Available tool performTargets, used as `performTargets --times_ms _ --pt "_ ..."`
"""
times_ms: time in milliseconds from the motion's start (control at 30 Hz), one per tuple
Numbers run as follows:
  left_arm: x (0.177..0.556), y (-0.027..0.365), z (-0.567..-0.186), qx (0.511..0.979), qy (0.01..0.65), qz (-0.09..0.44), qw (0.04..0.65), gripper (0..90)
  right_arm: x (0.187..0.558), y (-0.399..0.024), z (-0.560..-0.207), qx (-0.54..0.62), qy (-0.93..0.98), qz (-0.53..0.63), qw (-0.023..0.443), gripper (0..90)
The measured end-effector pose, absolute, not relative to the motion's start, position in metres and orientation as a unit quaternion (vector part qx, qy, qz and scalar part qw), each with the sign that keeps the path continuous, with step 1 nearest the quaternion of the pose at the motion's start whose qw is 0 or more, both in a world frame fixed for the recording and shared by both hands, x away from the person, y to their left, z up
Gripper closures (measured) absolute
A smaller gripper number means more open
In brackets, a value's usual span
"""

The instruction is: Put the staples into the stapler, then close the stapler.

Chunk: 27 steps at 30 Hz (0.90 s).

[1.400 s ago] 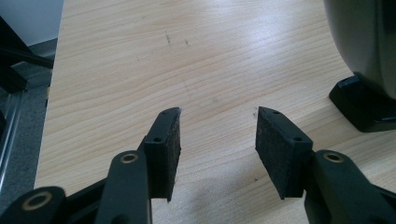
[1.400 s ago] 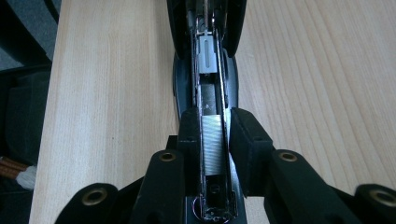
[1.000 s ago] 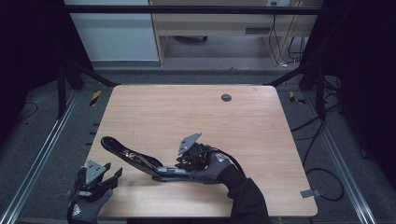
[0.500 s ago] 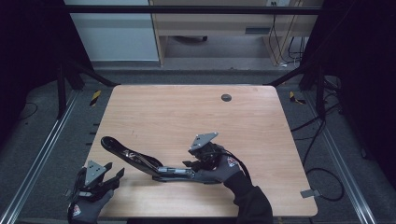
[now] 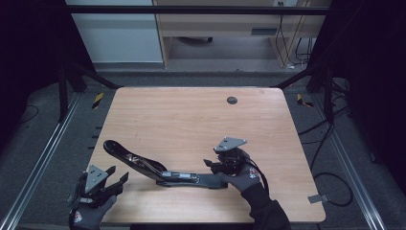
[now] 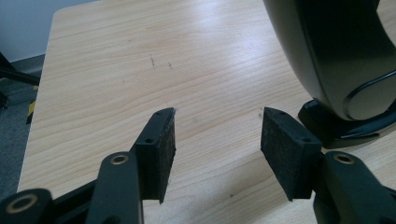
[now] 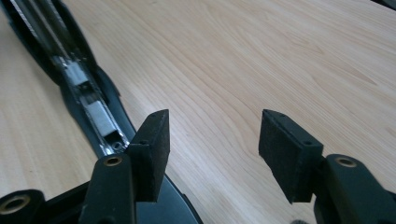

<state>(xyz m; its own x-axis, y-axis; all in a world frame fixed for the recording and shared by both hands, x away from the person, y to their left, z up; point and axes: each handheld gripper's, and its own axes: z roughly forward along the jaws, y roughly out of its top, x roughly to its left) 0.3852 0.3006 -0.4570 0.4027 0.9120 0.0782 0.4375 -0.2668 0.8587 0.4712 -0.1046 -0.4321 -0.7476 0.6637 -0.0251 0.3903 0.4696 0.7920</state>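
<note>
- Beside the right end of the stapler (image 5: 158, 168), the right gripper (image 5: 210, 165) stands with its jaws wide; they have just been opening and nothing is between the pads
- The stapler itself lies unfolded and flat on the table (image 5: 191, 120), and its metal channel (image 7: 88, 107) faces up, just left of the right gripper's left pad in the right gripper view
- I judge that the step is the release of this right end, so the pads should stay clear of the black body while the hand leaves, otherwise the stapler can turn on the smooth wood
- Left of the stapler's raised rounded end, near but apart from it, the left gripper (image 5: 119, 173) waits with its jaws half wide and empty; they too have just been opening
- For a new grip, it is better to come straight over the narrow body and close both pads evenly
- The rounded end (image 6: 336, 56) looks glossy, so a grip there may slip
</note>
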Motion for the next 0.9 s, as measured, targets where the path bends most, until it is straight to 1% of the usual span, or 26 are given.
performTargets --times_ms 100,267,600,900 --pt "0.385 0.301 -0.456 0.737 0.456 0.297 0.401 44.0 0.47 -0.114 -0.435 0.339 0.829 0.407 0.181 47.7" --pt "0.383 0.301 -0.454 0.736 0.454 0.294 0.408 43.1 0.468 -0.131 -0.44 0.379 0.807 0.411 0.188 50.0" --pt "0.379 0.297 -0.45 0.737 0.445 0.288 0.419 39.9 0.458 -0.163 -0.449 0.441 0.772 0.41 0.204 49.8" --pt "0.374 0.293 -0.445 0.736 0.439 0.285 0.429 37.4 0.444 -0.191 -0.455 0.465 0.754 0.41 0.217 48.8"
